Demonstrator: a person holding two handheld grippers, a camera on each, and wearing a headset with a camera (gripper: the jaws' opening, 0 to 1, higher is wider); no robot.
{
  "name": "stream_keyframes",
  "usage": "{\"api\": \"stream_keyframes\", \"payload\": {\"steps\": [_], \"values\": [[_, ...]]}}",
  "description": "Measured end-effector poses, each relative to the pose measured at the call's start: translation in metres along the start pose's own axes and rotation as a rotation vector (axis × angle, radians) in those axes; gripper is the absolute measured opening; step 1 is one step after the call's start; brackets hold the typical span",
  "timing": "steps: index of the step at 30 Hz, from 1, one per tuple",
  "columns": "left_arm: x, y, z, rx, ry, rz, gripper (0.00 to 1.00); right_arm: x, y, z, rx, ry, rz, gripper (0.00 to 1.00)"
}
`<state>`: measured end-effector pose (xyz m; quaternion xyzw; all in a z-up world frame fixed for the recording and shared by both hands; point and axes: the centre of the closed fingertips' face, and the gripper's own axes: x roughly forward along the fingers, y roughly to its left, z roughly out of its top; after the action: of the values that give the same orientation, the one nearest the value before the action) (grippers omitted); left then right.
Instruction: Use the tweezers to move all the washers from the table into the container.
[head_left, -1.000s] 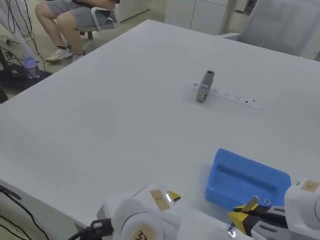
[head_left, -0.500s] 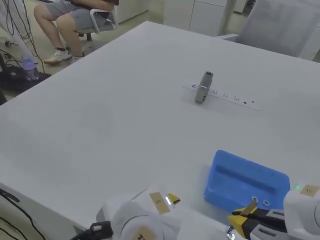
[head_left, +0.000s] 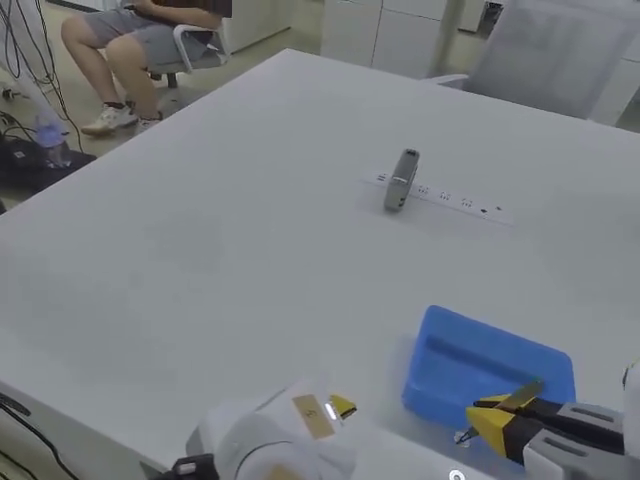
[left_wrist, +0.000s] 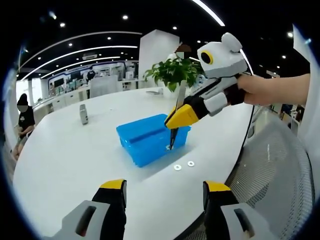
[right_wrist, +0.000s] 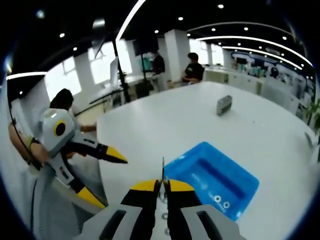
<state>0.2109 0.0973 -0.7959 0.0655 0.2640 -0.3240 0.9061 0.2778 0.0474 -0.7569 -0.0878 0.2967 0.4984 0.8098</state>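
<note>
The right claw (left_wrist: 177, 117) is clenched on the tweezers (left_wrist: 173, 135) and holds them pointing down. Their tip is just beside the near wall of the blue container (left_wrist: 142, 150). Whether something is pinched in the tip I cannot tell, as it is too small. Two washers (left_wrist: 177, 167) lie side by side on the white bench (left_wrist: 65, 150), near this wall and close to the bench's edge. In the right gripper view, two other washers (right_wrist: 217, 198) lie inside the container, near the corner closest to that claw. The left claw (left_wrist: 165, 186) is released, with its yellow-tipped jaws wide apart and nothing between them, and it faces the container from the bench's edge. Farther away on the bench, a small grey device (head_left: 402, 180) stands at a power strip (head_left: 455, 197).
</note>
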Motion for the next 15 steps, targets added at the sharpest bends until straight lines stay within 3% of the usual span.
{"api": "stream_keyframes", "payload": {"steps": [6,10,15], "values": [[0.000,0.001,0.001,-0.003,-0.006,0.004,0.62,-0.009,-0.005,0.021,0.033,-0.055,-0.006,0.03],[0.000,0.002,0.001,-0.003,-0.008,0.007,0.62,-0.012,-0.014,0.026,0.034,-0.064,-0.019,0.03],[0.000,0.002,0.001,-0.003,-0.010,0.008,0.62,-0.013,-0.036,0.025,0.032,-0.051,-0.055,0.03]]}}
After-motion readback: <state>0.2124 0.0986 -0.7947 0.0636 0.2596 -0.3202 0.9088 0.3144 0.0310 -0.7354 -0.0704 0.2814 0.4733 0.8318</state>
